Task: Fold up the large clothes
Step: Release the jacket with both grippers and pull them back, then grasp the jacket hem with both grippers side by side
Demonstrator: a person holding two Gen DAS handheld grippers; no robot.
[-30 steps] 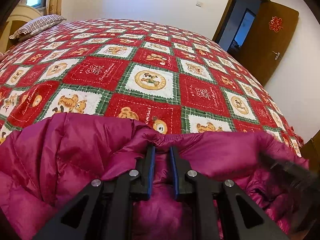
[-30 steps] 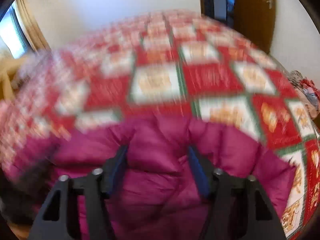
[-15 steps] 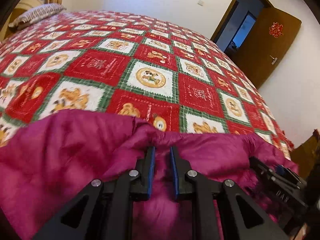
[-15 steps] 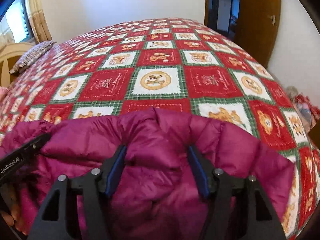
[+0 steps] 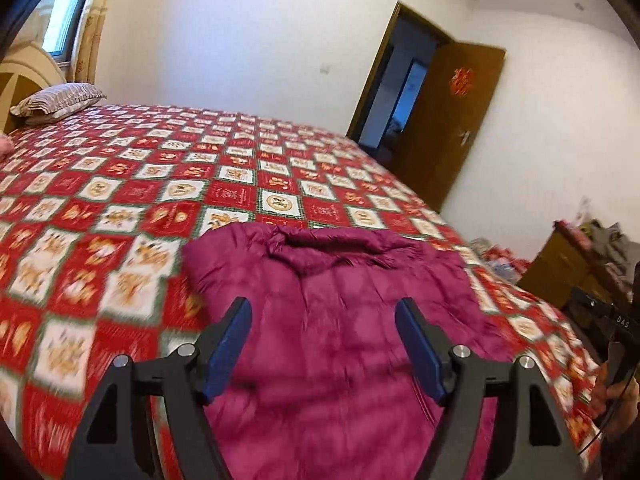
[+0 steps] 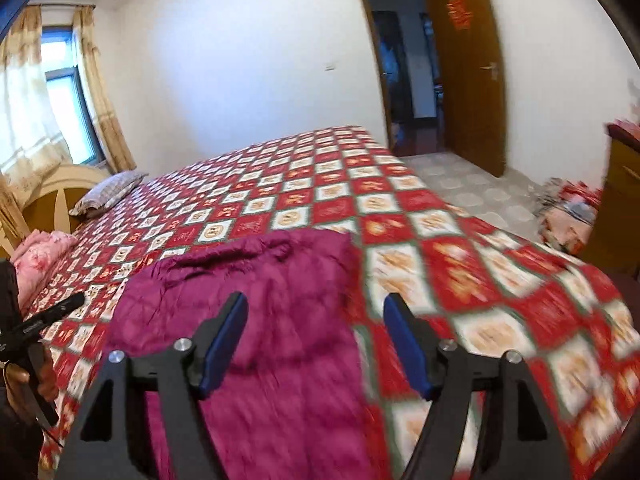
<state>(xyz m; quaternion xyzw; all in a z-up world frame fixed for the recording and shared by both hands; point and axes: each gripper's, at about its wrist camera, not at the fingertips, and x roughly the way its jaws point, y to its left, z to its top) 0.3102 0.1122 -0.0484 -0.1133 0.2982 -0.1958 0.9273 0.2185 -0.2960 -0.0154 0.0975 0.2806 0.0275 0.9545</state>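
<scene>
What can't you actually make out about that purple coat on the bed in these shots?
- Magenta jacket: its near end is cut off by the lower edge in both views, behind the open left claw and right claw.
- Sleeves: folded out of sight.
- Bedspread pattern nearby: motion-blurred.

— The puffy magenta quilted jacket looks like smooth, faintly shiny nylon cloth, while the red-and-white patchwork bedspread is matt cotton.

— Left tongs are matt black plastic with blue rubbery pads, silvery metal screws; the brown door looks like glossy wood.
</scene>
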